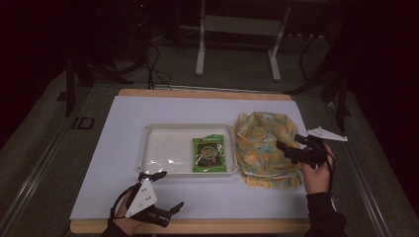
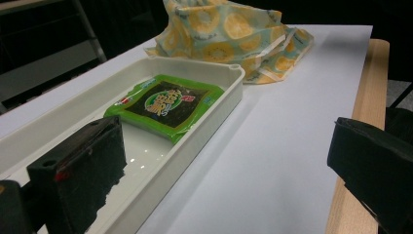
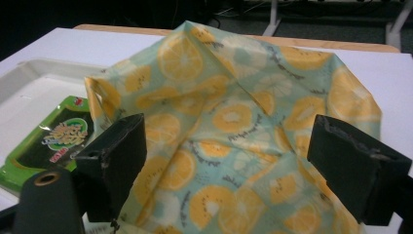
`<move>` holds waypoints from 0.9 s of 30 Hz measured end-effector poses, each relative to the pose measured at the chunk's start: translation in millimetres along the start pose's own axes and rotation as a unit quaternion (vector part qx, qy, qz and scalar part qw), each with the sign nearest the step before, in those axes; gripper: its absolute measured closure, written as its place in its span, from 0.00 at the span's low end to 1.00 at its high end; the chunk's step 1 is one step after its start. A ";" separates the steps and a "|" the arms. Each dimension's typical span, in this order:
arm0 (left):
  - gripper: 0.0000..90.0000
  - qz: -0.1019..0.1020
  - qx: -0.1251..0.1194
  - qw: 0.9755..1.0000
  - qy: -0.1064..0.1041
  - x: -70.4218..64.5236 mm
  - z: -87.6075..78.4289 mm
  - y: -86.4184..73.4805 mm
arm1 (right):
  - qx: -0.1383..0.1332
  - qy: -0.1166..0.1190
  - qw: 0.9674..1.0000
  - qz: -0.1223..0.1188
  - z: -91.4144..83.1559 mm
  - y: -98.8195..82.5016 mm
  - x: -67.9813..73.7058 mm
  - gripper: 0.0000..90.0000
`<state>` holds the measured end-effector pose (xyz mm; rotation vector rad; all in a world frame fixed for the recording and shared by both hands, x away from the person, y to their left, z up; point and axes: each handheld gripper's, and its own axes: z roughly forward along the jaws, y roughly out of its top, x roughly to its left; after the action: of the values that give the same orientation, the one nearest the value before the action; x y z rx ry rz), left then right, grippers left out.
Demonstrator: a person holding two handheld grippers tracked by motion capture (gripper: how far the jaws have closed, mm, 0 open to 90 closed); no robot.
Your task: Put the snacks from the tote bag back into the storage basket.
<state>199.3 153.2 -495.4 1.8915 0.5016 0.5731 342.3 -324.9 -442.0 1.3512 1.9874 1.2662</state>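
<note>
A white tray sits mid-desk on the white sheet, with a green snack packet lying flat at its right end. Just beside the tray's right side lies a crumpled citrus-print cloth bag. The left gripper hovers near the desk's front edge by the tray's corner, fingers spread and empty. The right gripper hangs over the bag, fingers apart on either side of the fabric.
</note>
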 end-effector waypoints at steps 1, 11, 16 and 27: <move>0.01 0.001 0.001 1.000 0.000 0.1 0.1 0.0 | 0.000 -0.003 1.000 0.000 -1.0 -2.3 -0.5 0.16; 0.01 0.000 0.002 1.000 -0.001 0.9 0.2 -0.6 | -0.005 -0.009 1.000 0.000 -12.1 -20.5 -1.6 0.16; 0.01 -0.001 0.002 1.000 -0.002 0.9 0.2 -0.7 | -0.014 -0.013 1.000 0.002 -20.2 -27.6 -2.2 0.16; 0.01 -0.002 -0.001 1.000 -0.004 0.8 -0.9 -0.2 | -0.017 -0.028 0.999 0.000 -27.8 -39.9 -6.7 0.16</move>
<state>199.4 154.4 -495.1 1.8909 0.4990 0.5630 304.5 -347.7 -463.4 1.3550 1.9203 1.2429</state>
